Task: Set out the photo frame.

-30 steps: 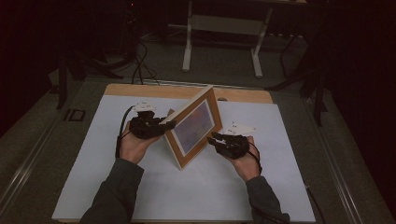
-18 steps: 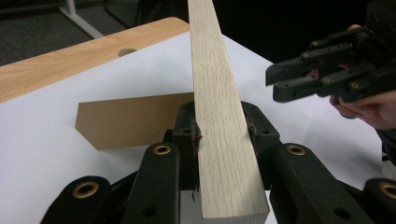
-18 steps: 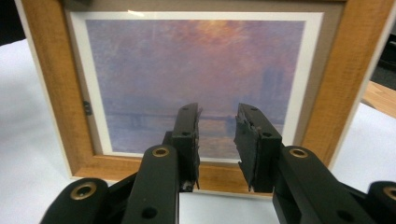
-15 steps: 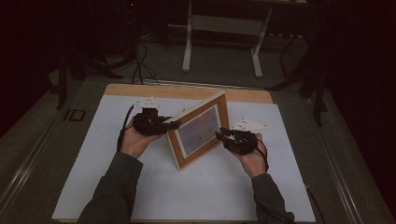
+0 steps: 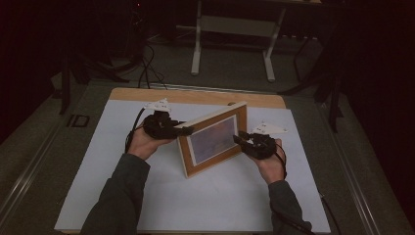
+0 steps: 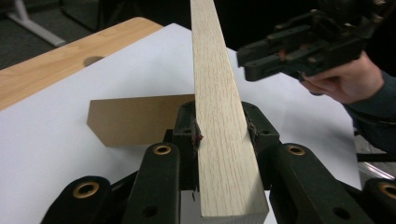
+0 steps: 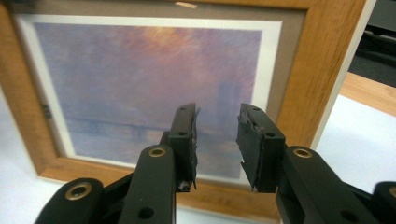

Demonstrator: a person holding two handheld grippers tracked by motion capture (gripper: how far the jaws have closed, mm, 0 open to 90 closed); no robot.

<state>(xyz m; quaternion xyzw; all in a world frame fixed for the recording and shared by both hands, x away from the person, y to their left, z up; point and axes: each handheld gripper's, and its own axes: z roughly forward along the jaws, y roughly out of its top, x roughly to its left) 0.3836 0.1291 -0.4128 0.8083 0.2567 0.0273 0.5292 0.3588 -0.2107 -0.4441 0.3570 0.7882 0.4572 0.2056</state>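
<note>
nearest to me, my right gripper (image 5: 243,140) sits in front of the picture frame (image 5: 215,138), its jaws parted with nothing between them; they have just been opening wider. in the right gripper view the pads (image 7: 187,140) stand just short of the glass, pointed at the purple print (image 7: 149,88), so i judge that hand is off the frame and free to catch it if it tips. the frame stands upright on its lower edge near the middle of the white table top (image 5: 147,196), leaning back slightly. my left gripper (image 5: 188,129) is clamped on the frame's pale side edge (image 6: 219,116), which is why it stays up. behind it, a brown back stand (image 6: 135,119) lies swung out on the table, i think to prop the frame.
</note>
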